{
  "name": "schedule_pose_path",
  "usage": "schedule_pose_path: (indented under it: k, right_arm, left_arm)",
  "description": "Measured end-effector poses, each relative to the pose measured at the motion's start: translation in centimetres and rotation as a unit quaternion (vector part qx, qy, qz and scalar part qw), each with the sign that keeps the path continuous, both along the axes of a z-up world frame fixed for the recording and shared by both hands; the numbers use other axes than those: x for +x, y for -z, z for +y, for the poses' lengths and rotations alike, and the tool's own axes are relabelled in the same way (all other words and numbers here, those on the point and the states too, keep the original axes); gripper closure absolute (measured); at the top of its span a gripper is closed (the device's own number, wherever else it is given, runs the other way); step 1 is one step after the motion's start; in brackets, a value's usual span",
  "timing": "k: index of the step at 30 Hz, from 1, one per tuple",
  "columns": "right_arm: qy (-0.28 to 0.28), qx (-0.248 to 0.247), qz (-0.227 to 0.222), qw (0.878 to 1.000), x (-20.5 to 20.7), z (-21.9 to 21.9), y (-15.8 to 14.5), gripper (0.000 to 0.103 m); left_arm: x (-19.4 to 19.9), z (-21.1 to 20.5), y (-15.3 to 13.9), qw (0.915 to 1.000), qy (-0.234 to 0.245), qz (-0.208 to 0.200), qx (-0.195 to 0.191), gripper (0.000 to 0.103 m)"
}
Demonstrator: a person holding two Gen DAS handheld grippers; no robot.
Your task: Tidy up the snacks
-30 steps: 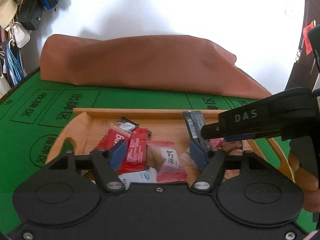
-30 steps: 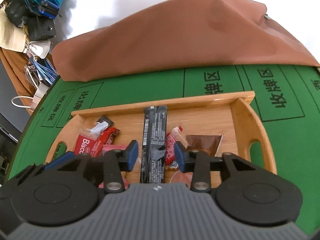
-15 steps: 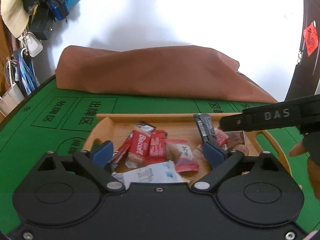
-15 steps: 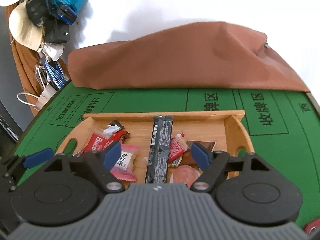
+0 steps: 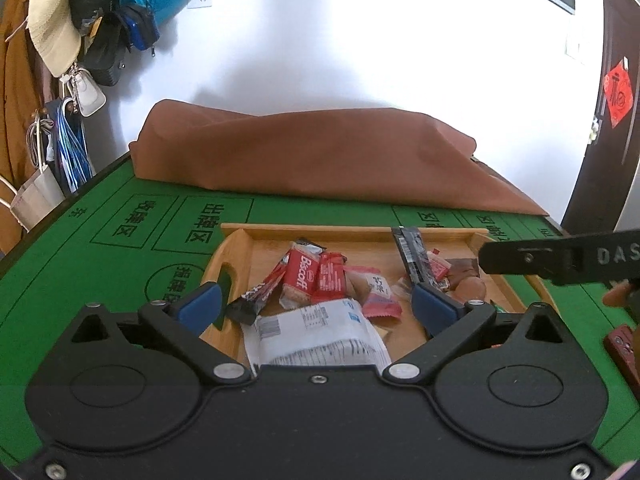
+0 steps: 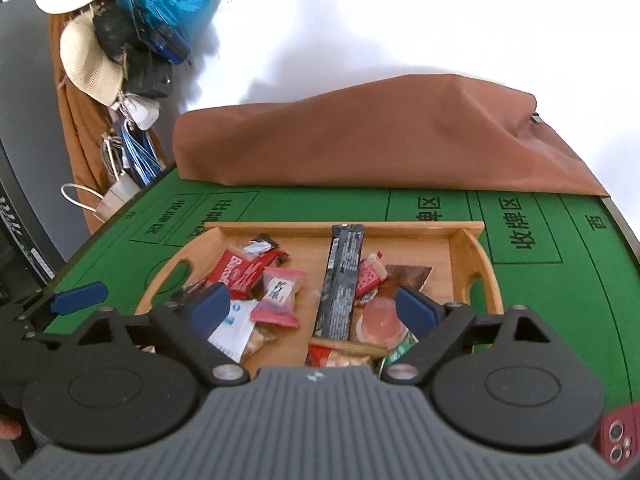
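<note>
Both jaw pairs opening, empty: left gripper (image 5: 316, 306), right gripper (image 6: 312, 306); snacks (image 6: 276, 292) ahead in tray (image 6: 476, 248), apparently sorted.

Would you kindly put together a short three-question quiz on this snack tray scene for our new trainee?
1. True or false: the long black bar lies inside the wooden tray.
2. What colour is the table felt? A) blue B) green C) grey
3. Fill in: between the fingers of the left gripper and the right gripper there is ____ held.

Key: 1 true. 2 B. 3 nothing; the right gripper's jaws are opening, the left's stand wide, and the snacks lie loose in the tray.
</note>
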State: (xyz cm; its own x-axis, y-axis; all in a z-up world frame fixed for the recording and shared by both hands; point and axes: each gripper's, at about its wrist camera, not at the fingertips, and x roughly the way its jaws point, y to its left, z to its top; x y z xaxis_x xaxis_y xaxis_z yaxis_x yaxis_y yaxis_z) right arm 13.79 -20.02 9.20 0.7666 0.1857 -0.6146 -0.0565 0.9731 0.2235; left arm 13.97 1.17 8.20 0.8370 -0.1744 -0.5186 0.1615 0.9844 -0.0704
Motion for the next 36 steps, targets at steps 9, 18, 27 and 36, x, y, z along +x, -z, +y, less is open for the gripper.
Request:
schedule_pose_path:
  k: [9, 18, 27, 36]
  right_arm:
    - [0.008, -0.021, -0.027, 0.999, -4.4, 0.5, 0.9, 0.004]
    - [0.011, -0.029, -0.018, 0.999, -7.9, 0.7, 3.2, 0.003]
    - [0.012, -0.053, 0.008, 0.998, -9.7, 1.3, 5.6, 0.002]
    - [0.013, -0.064, 0.031, 0.997, -9.2, 2.0, 7.3, 0.001]
  left_arm:
    - [-3.2, 0.4, 0.6, 0.9999, 0.002, -0.008, -0.006, 0.000]
    - [-5.7, 0.3, 2.2, 0.9999, -0.002, 0.001, 0.011, 0.000]
    - [-6.9, -0.1, 5.2, 0.9990, 0.011, 0.042, 0.009, 0.000]
    - [-6.2, -0.6, 7.0, 0.9978, 0.000, 0.064, 0.016, 0.000]
